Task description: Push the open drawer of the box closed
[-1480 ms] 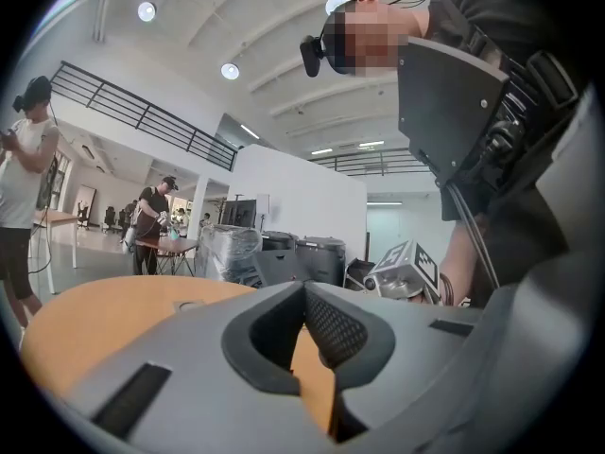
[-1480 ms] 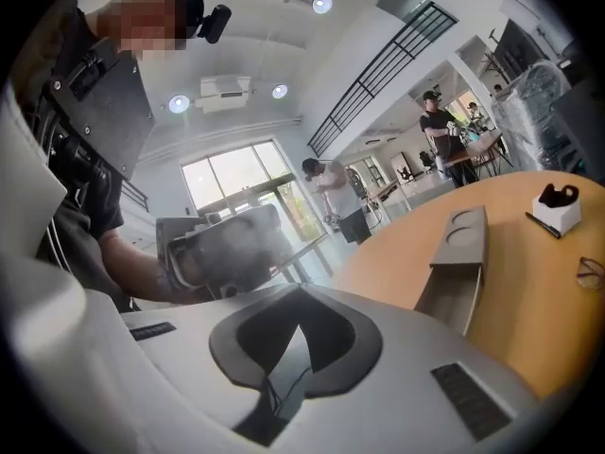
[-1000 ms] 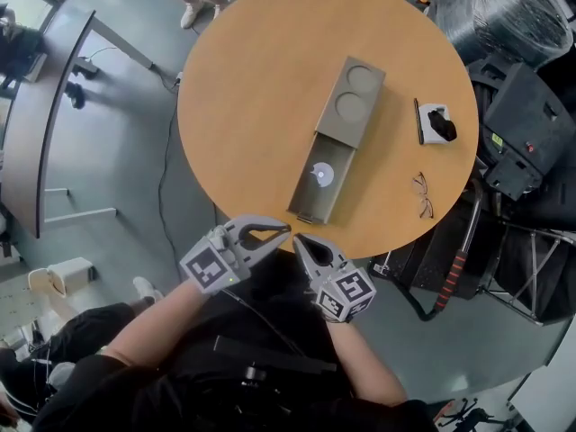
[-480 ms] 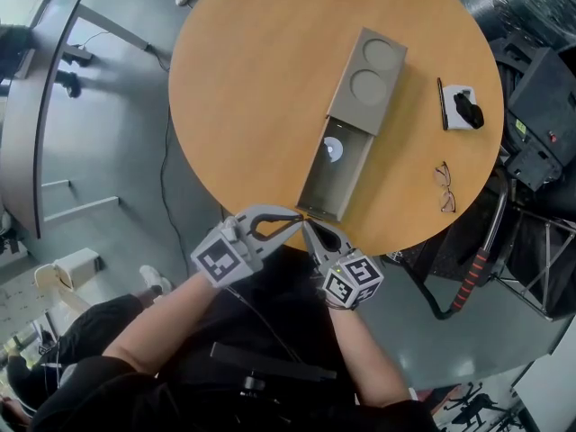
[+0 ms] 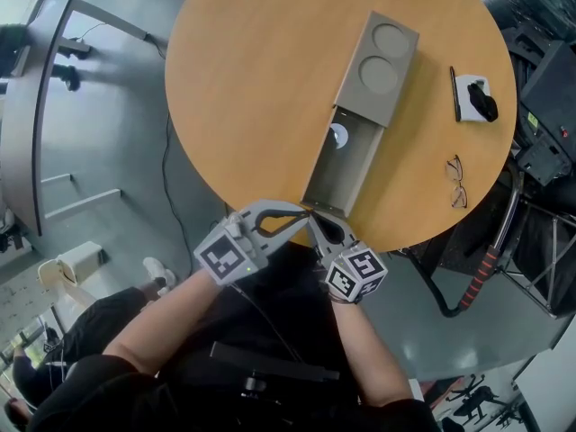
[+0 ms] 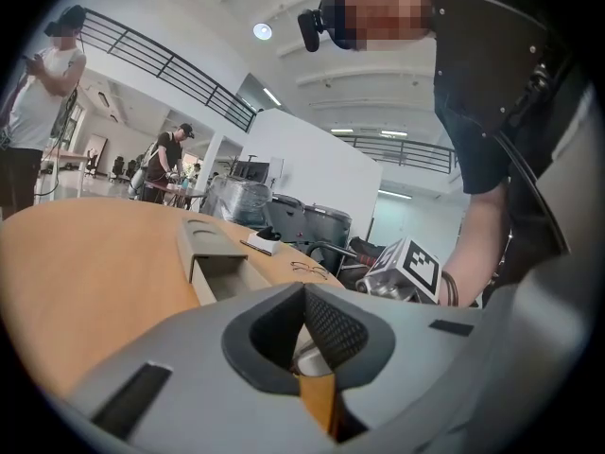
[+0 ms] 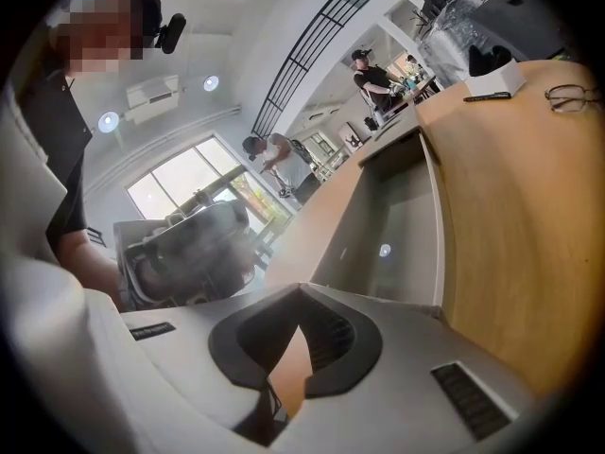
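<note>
drawer (image 5: 346,165) half out of box (image 5: 378,61); left gripper (image 5: 303,212) and right gripper (image 5: 313,217), both pinched empty, at its front.

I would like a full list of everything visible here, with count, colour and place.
table: one, light brown, round, under everything
box: one, grey, on the table
drawer: one, grey, pulled out of the box toward the person
disc: one, white, inside the drawer
pen: one, dark, right of the box
block: one, white, black thing on it, beside the pen
glasses: one pair, dark-rimmed, near the table's right edge
left tool: one, grey, shut, at the drawer's front
right tool: one, grey, shut, beside the left tool
</note>
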The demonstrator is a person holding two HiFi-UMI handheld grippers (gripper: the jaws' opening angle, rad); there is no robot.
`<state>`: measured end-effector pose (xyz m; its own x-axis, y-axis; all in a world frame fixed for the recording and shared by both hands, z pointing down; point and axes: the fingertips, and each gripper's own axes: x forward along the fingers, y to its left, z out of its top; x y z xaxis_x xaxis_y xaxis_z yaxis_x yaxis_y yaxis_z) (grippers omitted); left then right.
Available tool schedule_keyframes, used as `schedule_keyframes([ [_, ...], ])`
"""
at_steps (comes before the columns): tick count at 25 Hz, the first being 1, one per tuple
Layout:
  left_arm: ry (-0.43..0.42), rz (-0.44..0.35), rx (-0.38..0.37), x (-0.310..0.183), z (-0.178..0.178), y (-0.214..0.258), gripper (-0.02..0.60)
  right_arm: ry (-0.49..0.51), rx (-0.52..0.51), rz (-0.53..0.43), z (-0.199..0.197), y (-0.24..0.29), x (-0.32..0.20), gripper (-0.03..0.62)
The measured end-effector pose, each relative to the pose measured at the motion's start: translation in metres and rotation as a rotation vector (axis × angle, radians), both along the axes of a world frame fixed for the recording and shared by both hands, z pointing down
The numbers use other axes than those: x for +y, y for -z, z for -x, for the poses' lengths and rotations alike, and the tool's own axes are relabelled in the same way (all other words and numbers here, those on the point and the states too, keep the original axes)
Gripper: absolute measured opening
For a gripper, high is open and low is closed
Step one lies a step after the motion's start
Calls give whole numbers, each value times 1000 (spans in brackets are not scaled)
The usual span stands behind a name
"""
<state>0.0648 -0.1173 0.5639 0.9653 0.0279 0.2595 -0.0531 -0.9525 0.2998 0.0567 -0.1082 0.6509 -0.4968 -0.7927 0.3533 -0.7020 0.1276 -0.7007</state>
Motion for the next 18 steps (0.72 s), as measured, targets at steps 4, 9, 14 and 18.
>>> schedule_keyframes([
  [4, -8, -3, -1, -1, -2, -5, 34, 16, 0, -5, 5, -1, -3, 9],
  [9, -12, 15, -13, -2, -3, -11, 34, -7, -23, 33, 3, -12, 0, 9],
  [14, -17, 12, -15, -5, -6, -15, 34, -2, -20, 33, 1, -14, -3, 9],
  [18, -14, 34, -17, -9, -11, -17, 34, -15, -13, 30, -6, -15, -9, 9],
])
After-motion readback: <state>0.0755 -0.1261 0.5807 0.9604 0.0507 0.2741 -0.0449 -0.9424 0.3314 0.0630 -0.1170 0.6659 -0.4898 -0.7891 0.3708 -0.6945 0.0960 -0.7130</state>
